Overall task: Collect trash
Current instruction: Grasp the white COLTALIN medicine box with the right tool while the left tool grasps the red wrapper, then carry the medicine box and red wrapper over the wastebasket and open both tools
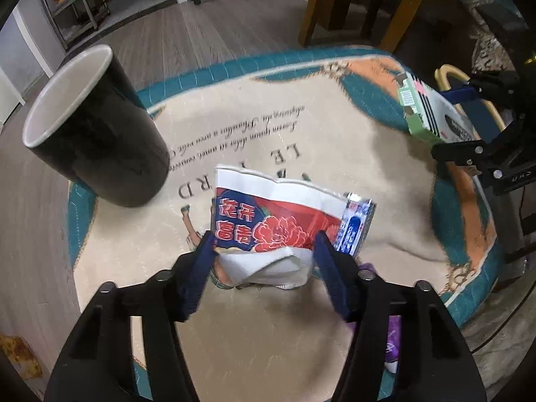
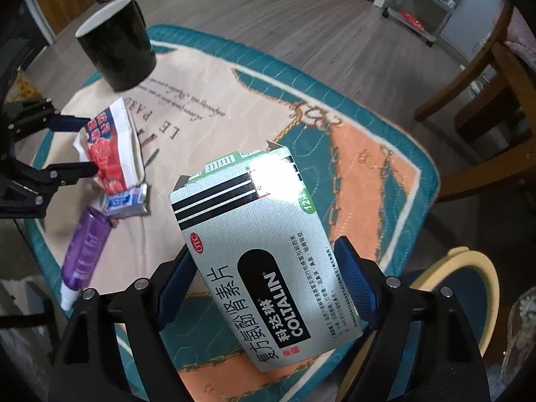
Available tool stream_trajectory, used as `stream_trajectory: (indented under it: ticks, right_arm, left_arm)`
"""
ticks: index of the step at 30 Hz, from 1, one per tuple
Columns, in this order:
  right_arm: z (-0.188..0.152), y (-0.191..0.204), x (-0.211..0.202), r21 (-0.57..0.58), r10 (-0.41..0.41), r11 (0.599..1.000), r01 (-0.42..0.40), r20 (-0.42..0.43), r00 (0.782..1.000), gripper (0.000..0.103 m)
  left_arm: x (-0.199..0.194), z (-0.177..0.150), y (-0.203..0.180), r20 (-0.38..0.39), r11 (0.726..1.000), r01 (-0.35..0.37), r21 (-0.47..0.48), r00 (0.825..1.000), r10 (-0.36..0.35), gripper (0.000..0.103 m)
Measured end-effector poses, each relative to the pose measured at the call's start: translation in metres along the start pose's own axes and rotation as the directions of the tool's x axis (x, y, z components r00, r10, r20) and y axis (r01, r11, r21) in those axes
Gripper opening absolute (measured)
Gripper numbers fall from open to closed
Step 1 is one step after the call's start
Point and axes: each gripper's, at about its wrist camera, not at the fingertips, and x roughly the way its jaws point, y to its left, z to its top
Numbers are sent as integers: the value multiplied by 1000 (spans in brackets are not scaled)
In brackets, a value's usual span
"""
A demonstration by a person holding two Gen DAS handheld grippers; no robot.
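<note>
Right wrist view: right claw (image 2: 264,288) clamped across silver-green cardboard medicine box (image 2: 264,251).
Light, crushable; best pinched mid-sides. Left claw (image 1: 264,251) closing around crumpled red-white paper wrapper (image 1: 274,221).

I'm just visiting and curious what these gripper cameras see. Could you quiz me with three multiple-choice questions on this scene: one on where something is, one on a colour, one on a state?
1. Where does the black cup stand?
A. on the mat's edge
B. on the chair
C. inside the box

2. What colour is the tube lying on the mat?
A. yellow
B. purple
C. green

3. What is between the right gripper's fingers?
A. nothing
B. the cup
C. the medicine box

Answers: 1 A, its base sits at the teal border of the mat. 2 B, its body is purple with a white cap. 3 C, the silver box sits between both blue pads, lifted off the mat.
</note>
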Motion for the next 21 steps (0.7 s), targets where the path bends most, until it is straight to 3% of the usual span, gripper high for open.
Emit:
stream_trajectory:
  ticks: [1,3,6,11,21]
  right_arm:
    - [-1,-2,-4,9,-6,1000,6,6,1000,82]
    - [-3,-5,-10,27,-13,1000,13,15,1000,82]
    - [-6,-8,-18,44,-25,999,24,29,999,82]
    - [-13,-11,-28,62,-43,997,40,40,998,82]
    - [-19,-38,-76,218,-73,975,39,150,986,82]
  left_arm:
    - [-4,1,1,11,1000,3,-3,1000,-3,16]
    - [-9,1,5,5,999,41,-23,999,-41,17]
    - [-8,-3,0,-7,1000,5,16,1000,-5,16]
    - [-15,-3,-4,11,1000,20,20,1000,-20,14]
    - [-44,17,-15,127,999,8,35,992,-12,9]
